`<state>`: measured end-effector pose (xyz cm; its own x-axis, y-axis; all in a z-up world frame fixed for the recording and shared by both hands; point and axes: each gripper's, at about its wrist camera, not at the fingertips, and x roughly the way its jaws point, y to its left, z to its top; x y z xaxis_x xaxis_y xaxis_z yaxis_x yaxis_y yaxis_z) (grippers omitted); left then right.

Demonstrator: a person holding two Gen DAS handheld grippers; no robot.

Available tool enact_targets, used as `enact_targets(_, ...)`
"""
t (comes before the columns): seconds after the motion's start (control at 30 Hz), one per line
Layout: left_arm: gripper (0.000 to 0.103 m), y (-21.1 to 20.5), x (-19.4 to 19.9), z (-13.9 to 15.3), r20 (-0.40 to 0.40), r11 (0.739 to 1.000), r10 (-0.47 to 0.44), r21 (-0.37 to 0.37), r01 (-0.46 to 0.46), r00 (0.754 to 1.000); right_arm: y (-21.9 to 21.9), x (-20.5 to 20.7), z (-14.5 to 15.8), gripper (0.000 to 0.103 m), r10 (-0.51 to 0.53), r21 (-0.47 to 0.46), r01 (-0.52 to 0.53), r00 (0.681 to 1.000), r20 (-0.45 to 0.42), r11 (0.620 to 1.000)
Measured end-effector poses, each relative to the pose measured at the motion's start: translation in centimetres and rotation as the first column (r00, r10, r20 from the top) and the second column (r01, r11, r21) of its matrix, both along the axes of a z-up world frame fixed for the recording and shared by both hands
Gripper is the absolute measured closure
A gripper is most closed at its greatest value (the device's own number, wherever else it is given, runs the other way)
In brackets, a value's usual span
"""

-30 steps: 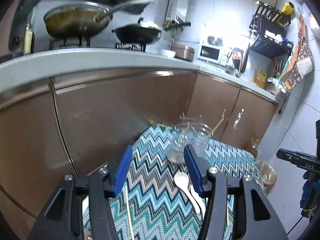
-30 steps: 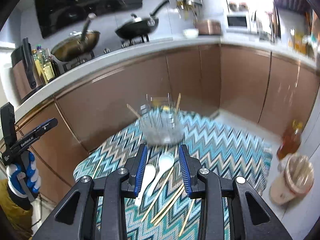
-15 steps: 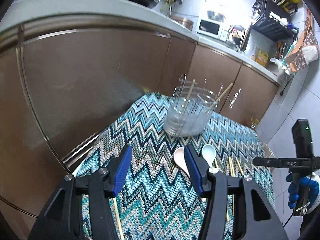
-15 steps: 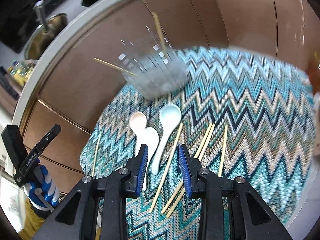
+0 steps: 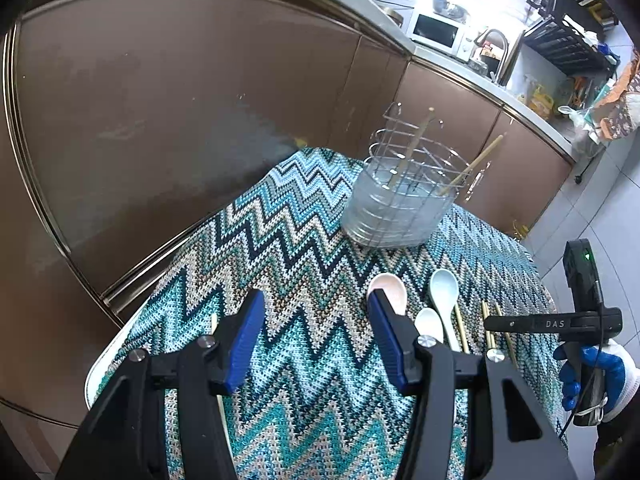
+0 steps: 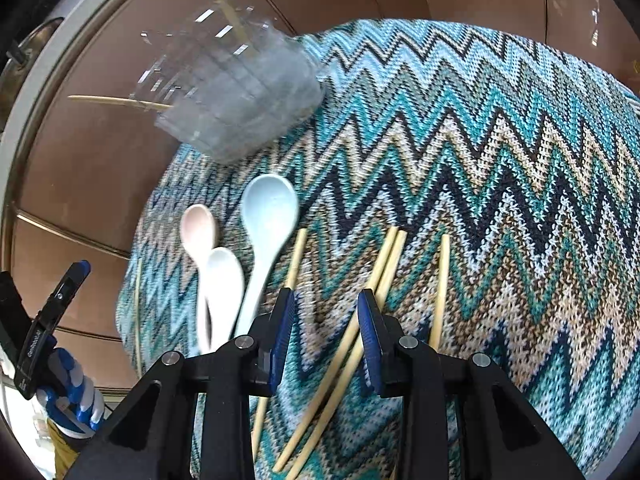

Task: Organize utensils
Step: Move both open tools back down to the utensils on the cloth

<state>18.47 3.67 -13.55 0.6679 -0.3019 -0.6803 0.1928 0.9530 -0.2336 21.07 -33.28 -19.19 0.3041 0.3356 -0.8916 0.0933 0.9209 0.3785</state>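
A clear utensil holder (image 5: 400, 204) (image 6: 240, 96) with a wire rack stands at the far side of the zigzag cloth and holds two chopsticks (image 5: 412, 144). Three spoons lie side by side: pink (image 6: 198, 228), white (image 6: 222, 284), pale blue (image 6: 266, 216); they also show in the left wrist view (image 5: 442, 292). Several chopsticks (image 6: 384, 272) lie right of the spoons. My right gripper (image 6: 326, 312) is open and empty, low over the chopsticks. My left gripper (image 5: 316, 320) is open and empty above the cloth, left of the spoons. One chopstick (image 5: 214, 320) lies by its left finger.
The small table with the zigzag cloth (image 6: 500, 160) stands against brown kitchen cabinets (image 5: 180, 100). A counter with a microwave (image 5: 436, 32) runs behind. Tiled floor (image 5: 600, 216) lies to the right of the table.
Both grippers have dropped lower and closer to the table. The right gripper has moved down over the loose chopsticks. Both stay open and empty.
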Motion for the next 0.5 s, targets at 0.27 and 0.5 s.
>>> enact_targets(0.27, 0.051, 0.2, 0.5, -0.7, -0.018, 1.000, 0.003, -0.007, -0.003, 1.000, 0.6, 1.9, -1.5, 0.070, 0.016, -0.071, -0.020, 0.998, -0.057, 0.997)
enact_targets(0.5, 0.051, -0.4, 1.2, -1.3, -0.070, 0.999, -0.019, -0.038, 0.017, 0.997, 1.8, 3.6, -1.8, 0.071, 0.025, -0.139, -0.036, 0.996, -0.082, 0.990)
